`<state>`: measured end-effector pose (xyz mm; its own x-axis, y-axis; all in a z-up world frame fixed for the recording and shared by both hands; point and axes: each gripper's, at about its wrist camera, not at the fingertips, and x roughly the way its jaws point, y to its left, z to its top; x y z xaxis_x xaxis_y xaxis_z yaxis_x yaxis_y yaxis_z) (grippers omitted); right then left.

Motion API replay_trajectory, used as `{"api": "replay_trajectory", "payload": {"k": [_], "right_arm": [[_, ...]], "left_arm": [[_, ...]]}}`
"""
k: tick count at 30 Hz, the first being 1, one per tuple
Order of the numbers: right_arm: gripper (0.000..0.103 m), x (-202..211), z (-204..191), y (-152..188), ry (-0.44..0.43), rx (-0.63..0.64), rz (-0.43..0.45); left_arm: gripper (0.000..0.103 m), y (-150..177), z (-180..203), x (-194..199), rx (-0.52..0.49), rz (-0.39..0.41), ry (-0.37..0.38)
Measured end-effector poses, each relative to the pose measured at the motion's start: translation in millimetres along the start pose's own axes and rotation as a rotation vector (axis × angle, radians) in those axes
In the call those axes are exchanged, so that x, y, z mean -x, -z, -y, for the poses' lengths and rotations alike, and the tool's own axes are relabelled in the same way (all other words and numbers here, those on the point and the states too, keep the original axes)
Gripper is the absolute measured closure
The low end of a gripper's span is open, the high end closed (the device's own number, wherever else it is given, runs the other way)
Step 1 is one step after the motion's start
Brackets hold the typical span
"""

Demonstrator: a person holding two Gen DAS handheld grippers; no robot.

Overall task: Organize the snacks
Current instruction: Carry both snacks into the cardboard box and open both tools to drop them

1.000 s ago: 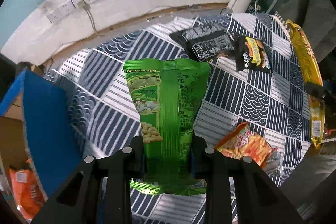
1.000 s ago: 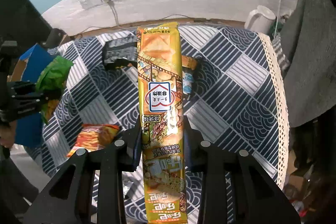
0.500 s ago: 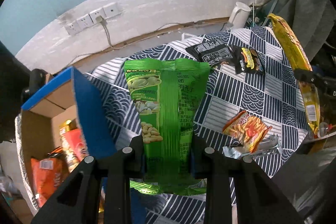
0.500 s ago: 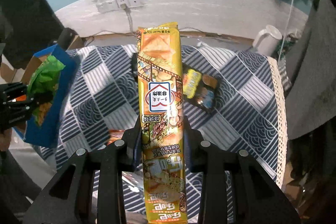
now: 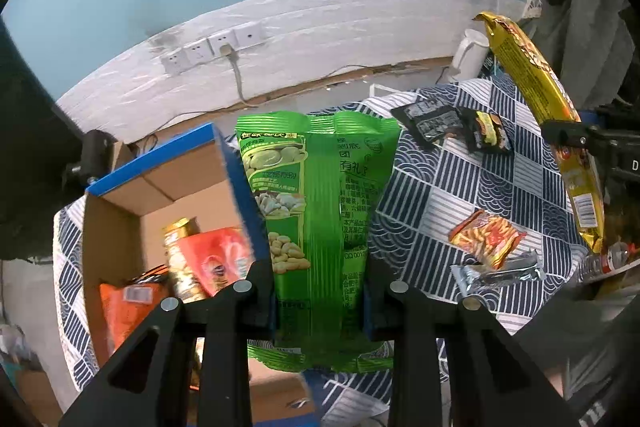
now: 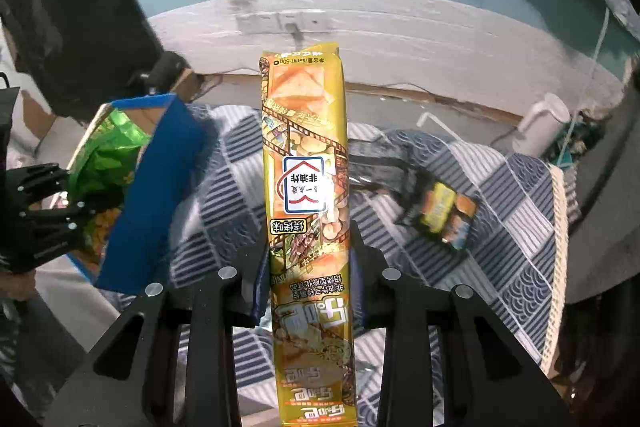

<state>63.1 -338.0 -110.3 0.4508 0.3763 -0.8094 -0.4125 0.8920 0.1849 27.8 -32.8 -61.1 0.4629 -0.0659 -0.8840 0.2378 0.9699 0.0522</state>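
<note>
The left gripper (image 5: 320,301) has its jaws pinching a green snack bag (image 5: 320,195) low on its body, so the bag stands upright between the fingers with its crimped bottom edge hanging below them. The right gripper (image 6: 308,281) has its jaws clamped on a long yellow snack pack (image 6: 306,187), gripped past its middle, the pack rising upright and its print reading upside down in the right wrist view. Just left of the green bag stands an open cardboard box (image 5: 120,227) with a blue rim, holding an orange packet (image 5: 120,311), a red packet (image 5: 218,259) and a gold-topped can (image 5: 180,259) inside. To the right, the bench (image 5: 432,195) wears a navy and white patterned cloth; on it lie a black packet (image 5: 434,119), a smaller dark packet with yellow print (image 5: 490,131), an orange snack packet (image 5: 486,237) and a silver wrapper (image 5: 498,273) touching it at the near edge. A white mug (image 5: 470,57) stands at the far corner. On the wall behind, a row of white sockets (image 5: 212,47) carries one plugged cable.
</note>
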Motion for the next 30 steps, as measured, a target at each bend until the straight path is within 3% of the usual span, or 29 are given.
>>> {"api": "replay_trajectory", "payload": {"k": [22, 30], "right_arm": [[0.072, -40, -142, -49, -0.153, 0.140, -0.065], [0.072, -66, -193, -59, -0.173, 0.207, -0.104]], "left_arm": [[0.073, 47, -117, 34, 0.160, 0.039, -0.085], [0.073, 67, -163, 26, 0.234, 0.010, -0.104]]}}
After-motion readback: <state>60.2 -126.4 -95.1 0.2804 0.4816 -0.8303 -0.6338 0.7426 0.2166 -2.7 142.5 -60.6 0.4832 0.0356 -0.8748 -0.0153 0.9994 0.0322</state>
